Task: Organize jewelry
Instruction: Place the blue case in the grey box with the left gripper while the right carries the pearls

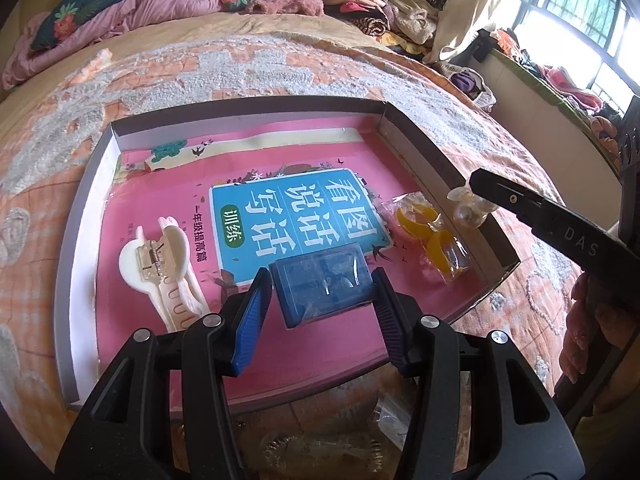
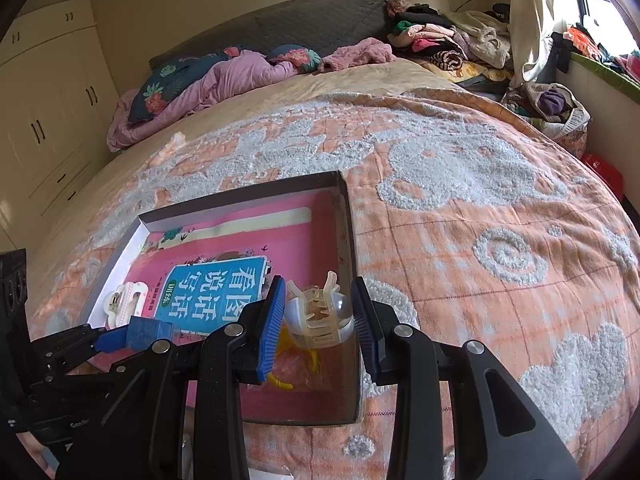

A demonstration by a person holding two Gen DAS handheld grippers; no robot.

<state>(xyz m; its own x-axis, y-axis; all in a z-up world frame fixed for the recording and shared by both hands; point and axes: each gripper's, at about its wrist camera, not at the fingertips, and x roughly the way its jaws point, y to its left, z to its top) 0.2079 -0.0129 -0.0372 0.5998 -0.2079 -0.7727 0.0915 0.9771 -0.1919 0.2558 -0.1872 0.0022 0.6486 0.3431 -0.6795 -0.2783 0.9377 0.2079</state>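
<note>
A shallow cardboard box [image 1: 440,168] lies on the bed with a pink book [image 1: 280,208] lining it. My left gripper [image 1: 324,280] is shut on a small blue plastic box [image 1: 320,284], held low over the book. A white hair claw [image 1: 160,268] lies at the box's left, and yellow hair clips in a clear bag [image 1: 432,236] lie at its right. My right gripper [image 2: 320,316] is shut on a translucent cream hair claw [image 2: 320,316], held over the box's right side [image 2: 348,240]. That claw also shows in the left wrist view [image 1: 468,208].
An orange and white quilt [image 2: 480,240] covers the bed. Pillows and a pink blanket [image 2: 224,76] lie at the head. Piled clothes [image 2: 440,48] sit at the far right. A clear bag [image 1: 320,448] lies under my left gripper, in front of the box.
</note>
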